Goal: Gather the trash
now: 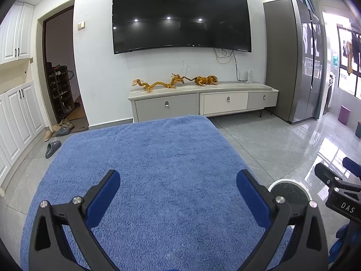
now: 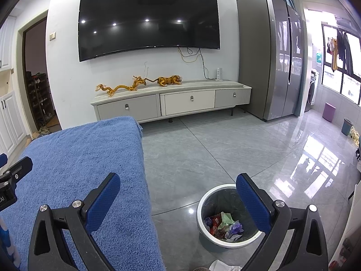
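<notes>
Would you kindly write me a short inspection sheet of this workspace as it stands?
Surface: blue towel covers the table; nothing lies on it.
Job's things: bin on the floor right of the table, lined, holding crumpled wrappers.
Clutter: white paper on the floor near the bin; slippers by the doorway.
Grippers: left gripper open over the towel, empty; right gripper open, empty, between the table edge and the bin.
Cables: wires hang below the TV to the cabinet.
Surroundings: fridge, dragon figures, laundry at the window.
</notes>
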Available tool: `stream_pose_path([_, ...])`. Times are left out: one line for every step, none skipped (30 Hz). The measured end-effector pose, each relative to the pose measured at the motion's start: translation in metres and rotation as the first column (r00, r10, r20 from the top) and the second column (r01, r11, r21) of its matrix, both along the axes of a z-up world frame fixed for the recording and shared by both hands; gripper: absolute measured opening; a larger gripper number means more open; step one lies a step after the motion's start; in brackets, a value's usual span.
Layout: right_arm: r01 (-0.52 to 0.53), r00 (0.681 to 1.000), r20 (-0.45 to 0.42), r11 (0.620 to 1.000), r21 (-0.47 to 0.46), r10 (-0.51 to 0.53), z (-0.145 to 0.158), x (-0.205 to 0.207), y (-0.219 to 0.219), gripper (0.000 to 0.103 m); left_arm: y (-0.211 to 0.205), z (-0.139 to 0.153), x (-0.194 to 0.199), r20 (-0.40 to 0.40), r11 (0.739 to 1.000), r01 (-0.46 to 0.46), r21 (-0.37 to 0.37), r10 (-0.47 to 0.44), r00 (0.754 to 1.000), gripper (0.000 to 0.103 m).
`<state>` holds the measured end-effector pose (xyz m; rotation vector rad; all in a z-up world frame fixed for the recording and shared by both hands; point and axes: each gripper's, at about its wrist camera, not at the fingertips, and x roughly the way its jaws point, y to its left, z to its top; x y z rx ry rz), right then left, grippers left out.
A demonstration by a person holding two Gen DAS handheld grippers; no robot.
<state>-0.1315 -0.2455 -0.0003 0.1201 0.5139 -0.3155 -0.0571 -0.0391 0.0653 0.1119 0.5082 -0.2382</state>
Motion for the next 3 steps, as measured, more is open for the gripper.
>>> stream_pose_path([0.000,1.000,0.000,1.000,0.000,0.000,-0.0002,-0.0001,-0.0001,0.103,-0.0003,-0.0002,-0.0004,-0.001,1.000,0.003,0.000,-0.003,1.000,0.103])
stream_pose_path([0.000,1.000,0.000,1.000,0.000,0.000,-0.0003,-0.0001,-0.0001,0.103,-0.0003,-0.0004,-0.0002,-0.002,1.000,0.003,0.000,-0.003,1.000,0.103])
stream_pose_path([-0.001,1.000,0.000,1.000,-0.001,0.001,-0.0002,-0.0002,-0.0001,0.103,0.0002,-0.0003,-0.0004,-0.004,1.000,0.002,-0.001,-0.002,1.000,0.103])
